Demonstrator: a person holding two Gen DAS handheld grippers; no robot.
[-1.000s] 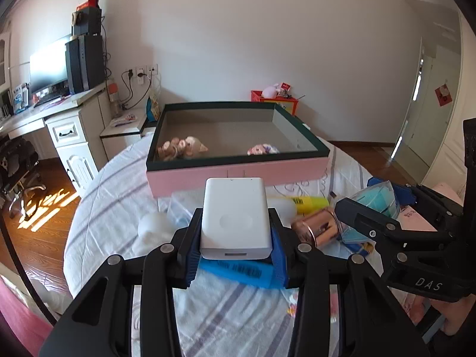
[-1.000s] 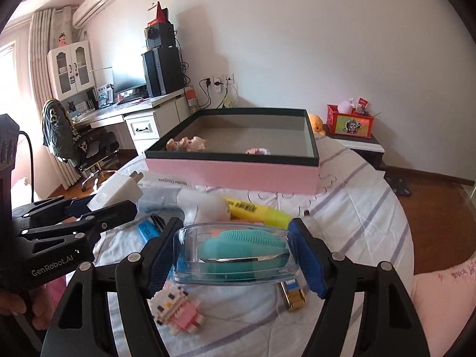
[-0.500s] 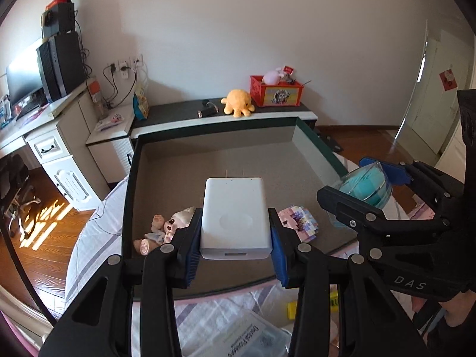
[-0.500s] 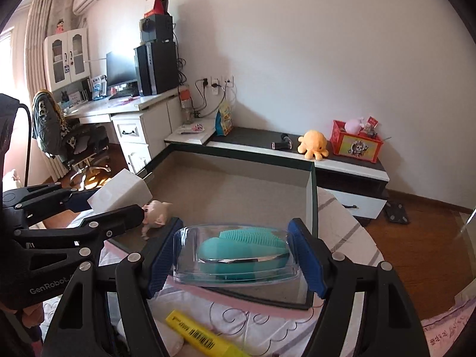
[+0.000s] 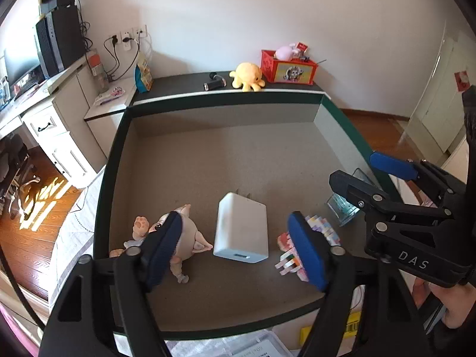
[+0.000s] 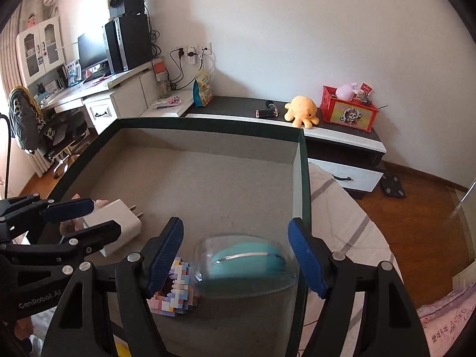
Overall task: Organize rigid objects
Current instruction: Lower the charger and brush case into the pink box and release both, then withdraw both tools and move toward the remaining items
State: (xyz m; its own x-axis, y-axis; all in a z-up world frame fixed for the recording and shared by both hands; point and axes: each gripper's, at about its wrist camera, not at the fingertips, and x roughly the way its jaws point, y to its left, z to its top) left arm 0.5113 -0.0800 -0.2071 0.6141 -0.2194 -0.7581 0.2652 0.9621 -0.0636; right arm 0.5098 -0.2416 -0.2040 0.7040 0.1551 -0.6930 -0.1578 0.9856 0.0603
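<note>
A white charger [image 5: 241,229] lies flat on the grey floor of the dark-rimmed box [image 5: 119,148]. My left gripper [image 5: 236,250] hangs over it, jaws opening, and both blue pads stand well apart from its sides. In the right wrist view the charger [image 6: 119,223] shows behind the left gripper [image 6: 89,220]. The clear case with the teal brush [image 6: 247,261] is blurred and sits low between the jaws of my right gripper [image 6: 235,255]. There is a gap between the case and the left pad. In the left wrist view the case [image 5: 345,205] tilts on the box floor under the right gripper [image 5: 357,168].
A pig doll [image 5: 181,238] and a pastel block toy [image 5: 321,229] lie on the box floor beside the charger. A yellow tube [image 5: 351,324] lies on the quilt in front of the box. Behind the box, a low cabinet carries an octopus plush [image 5: 248,76].
Both grippers moved forward from the quilt to above the box floor. The left jaws spread and the charger dropped out of them. The case has slipped lower between the right jaws.
</note>
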